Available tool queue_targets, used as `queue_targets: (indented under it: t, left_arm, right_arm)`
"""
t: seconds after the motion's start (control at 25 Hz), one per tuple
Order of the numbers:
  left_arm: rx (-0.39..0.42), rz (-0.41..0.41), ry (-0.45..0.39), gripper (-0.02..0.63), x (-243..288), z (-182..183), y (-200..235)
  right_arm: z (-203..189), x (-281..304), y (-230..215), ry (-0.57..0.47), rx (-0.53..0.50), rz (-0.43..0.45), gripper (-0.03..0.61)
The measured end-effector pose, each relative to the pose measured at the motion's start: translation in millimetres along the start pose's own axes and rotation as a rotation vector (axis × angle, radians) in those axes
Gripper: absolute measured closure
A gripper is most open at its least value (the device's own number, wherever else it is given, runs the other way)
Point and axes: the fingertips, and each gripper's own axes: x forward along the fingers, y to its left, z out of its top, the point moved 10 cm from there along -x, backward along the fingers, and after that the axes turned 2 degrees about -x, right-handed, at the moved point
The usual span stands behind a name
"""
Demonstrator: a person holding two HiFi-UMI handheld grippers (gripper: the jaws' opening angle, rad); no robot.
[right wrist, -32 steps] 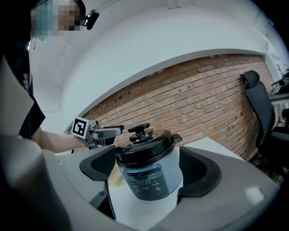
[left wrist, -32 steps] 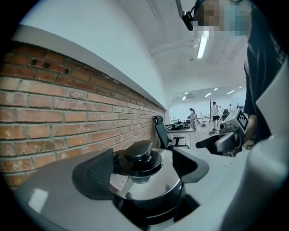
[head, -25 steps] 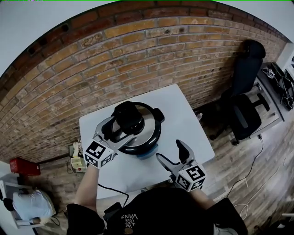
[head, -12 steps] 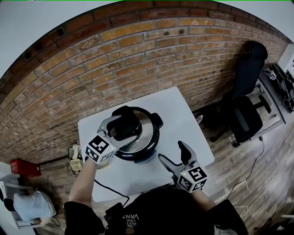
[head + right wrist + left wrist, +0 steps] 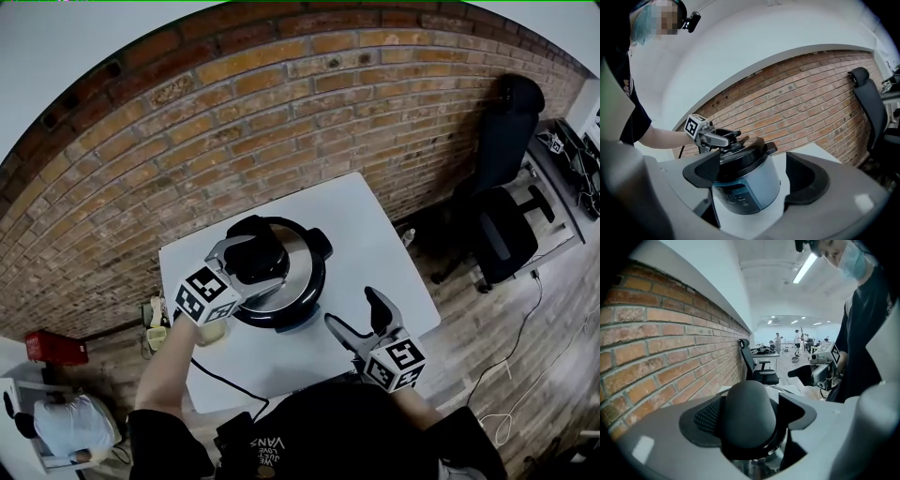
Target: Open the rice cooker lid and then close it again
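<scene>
The left gripper [image 5: 251,255], clenching the black lid knob [image 5: 747,416], is bringing the lid [image 5: 300,261] down; a second ago it was riding higher, and now it is sitting on the rice cooker [image 5: 747,187] on the white table [image 5: 375,234], so the closing looks nearly done. The right gripper [image 5: 361,314] is hovering nearby, jaws spread, holding nothing.

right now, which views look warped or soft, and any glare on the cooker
Head view: strong fisheye, the brick wall bows into an arc. Left gripper view: dark corners, the ceiling strip light blown out, the lid knob close and soft. Right gripper view: wall curved, rice cooker sharp, no harsh glare on it.
</scene>
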Motion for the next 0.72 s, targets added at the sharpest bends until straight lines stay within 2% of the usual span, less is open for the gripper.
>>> queue_targets:
  t: [0.24, 0.28, 0.32, 0.72]
  left_arm:
    - [0.003, -0.040, 0.032, 0.250, 1.3, 2.7, 2.4]
    - [0.006, -0.040, 0.033, 0.274, 0.9, 2.9, 3.6]
    - [0.008, -0.035, 0.033, 0.327, 0.5, 3.1, 4.8]
    - [0.021, -0.033, 0.023, 0.328, -0.1, 2.1, 6.7]
  right_arm:
    - [-4.0, -0.3, 5.3, 0.017, 0.009, 0.002, 0.146]
    - [-5.0, -0.5, 6.1, 0.017, 0.011, 0.001, 0.146]
    - [-5.7, -0.7, 6.8, 0.016, 0.012, -0.001, 0.146]
    - [-9.3, -7.2, 12.2, 0.004, 0.026, -0.059, 0.147]
